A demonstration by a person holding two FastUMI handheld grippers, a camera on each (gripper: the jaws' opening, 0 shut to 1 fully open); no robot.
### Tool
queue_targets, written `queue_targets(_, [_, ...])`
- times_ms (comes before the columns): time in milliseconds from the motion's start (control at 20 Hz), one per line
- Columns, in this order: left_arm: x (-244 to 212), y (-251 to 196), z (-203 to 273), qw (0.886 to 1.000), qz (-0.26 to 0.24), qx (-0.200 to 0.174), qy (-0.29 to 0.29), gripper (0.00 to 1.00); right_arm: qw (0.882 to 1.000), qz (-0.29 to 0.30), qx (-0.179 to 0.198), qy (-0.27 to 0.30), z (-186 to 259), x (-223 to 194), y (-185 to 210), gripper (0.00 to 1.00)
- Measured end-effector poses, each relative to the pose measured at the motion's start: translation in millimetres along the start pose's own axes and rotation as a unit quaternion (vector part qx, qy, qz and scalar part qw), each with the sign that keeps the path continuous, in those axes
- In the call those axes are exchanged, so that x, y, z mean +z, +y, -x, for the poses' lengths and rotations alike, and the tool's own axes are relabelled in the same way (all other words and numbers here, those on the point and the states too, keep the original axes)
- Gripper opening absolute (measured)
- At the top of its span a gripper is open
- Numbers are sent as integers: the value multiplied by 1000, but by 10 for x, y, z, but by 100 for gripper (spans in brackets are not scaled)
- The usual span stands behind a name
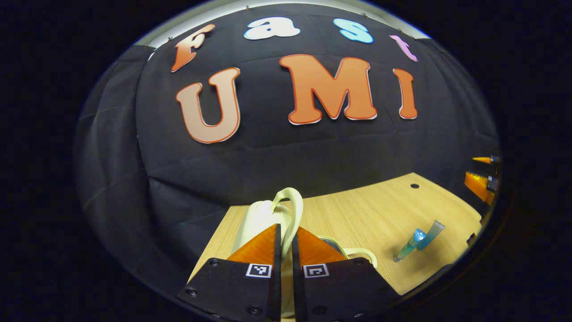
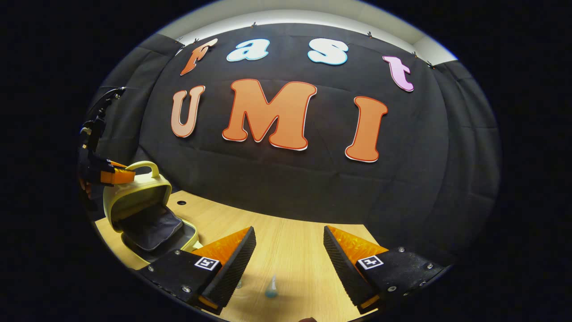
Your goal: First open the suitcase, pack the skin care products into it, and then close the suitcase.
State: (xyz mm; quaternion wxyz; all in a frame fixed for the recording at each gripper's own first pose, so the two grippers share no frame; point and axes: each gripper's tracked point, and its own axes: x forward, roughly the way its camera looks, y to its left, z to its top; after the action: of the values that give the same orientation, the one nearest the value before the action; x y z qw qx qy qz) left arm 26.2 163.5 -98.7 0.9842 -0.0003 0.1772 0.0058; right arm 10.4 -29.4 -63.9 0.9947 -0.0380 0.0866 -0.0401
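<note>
1. Left gripper (image 1: 286,243) clenched on the pale cream handle (image 1: 292,210) of the suitcase (image 1: 257,221), both fingers pressed close with the handle strap running up between them, as seen in the left gripper view.
2. Seen from the right gripper view: same left gripper (image 2: 117,175) at the far left, up at the handle (image 2: 144,167) on top of the raised lid (image 2: 138,192).
3. Suitcase (image 2: 147,219) standing open near the left edge of the wooden table (image 2: 290,241), lid tilted upward, dark lining visible inside both the lid and the lower shell.
4. Right gripper (image 2: 289,255) released, fingers spread well apart, hovering above the table toward its front edge.
5. Skin care tube (image 2: 271,287), bluish, lying on the table between the right gripper's fingers and near the front edge in the right gripper view; blurred, so no finer detail. Not touched by either finger.
6. In the left gripper view, two slim bluish skin care tubes (image 1: 418,241) lying side by side and touching on the table, to the right of the suitcase and well apart from it, toward the right edge.
7. Right gripper (image 1: 482,179) showing at the far right of the left gripper view, above the table's right edge.
8. Small dark hole (image 1: 414,185) in the table near its back edge, by the black cloth wall (image 1: 286,152).
</note>
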Motion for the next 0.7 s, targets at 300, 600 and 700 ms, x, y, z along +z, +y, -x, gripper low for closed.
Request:
queue_targets(300, [112,680,80,994,101,23,-25,11,1000,6,-1,0,-29,19,106,96])
queue_targets(600, [-51,1575,105,983,159,86,-28,1,1000,9,0,3,-98,46,270,96])
queue_targets(700, [-167,1834,136,980,171,97,-20,1,1000,12,1,5,-124,44,357,96])
